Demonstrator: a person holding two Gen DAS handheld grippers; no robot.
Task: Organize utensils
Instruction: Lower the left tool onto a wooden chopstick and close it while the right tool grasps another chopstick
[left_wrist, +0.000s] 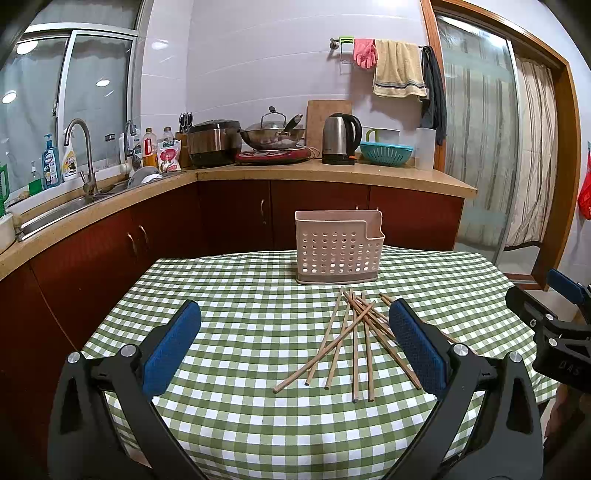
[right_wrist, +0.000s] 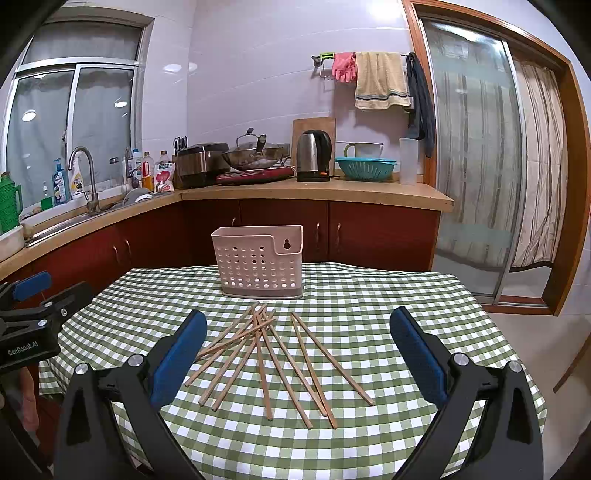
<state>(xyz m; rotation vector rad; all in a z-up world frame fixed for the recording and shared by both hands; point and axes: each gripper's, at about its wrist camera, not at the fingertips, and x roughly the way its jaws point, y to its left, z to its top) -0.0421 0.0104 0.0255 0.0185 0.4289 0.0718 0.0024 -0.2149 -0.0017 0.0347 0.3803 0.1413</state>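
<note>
Your right gripper (right_wrist: 297, 350) and left gripper (left_wrist: 293, 343) hover with jaws wide; nothing is grasped yet. Next, pinch one thin wooden chopstick (right_wrist: 258, 362) for the pink perforated plastic holder (right_wrist: 258, 258).

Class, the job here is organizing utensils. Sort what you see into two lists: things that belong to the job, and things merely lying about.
Belongs to the job:
- wooden chopsticks, scattered loose on the checked tablecloth
- pink perforated holder, standing upright behind them
- left gripper and right gripper, both open

Just lying about:
- kettle
- wok
- teal colander
- hanging towel
</note>
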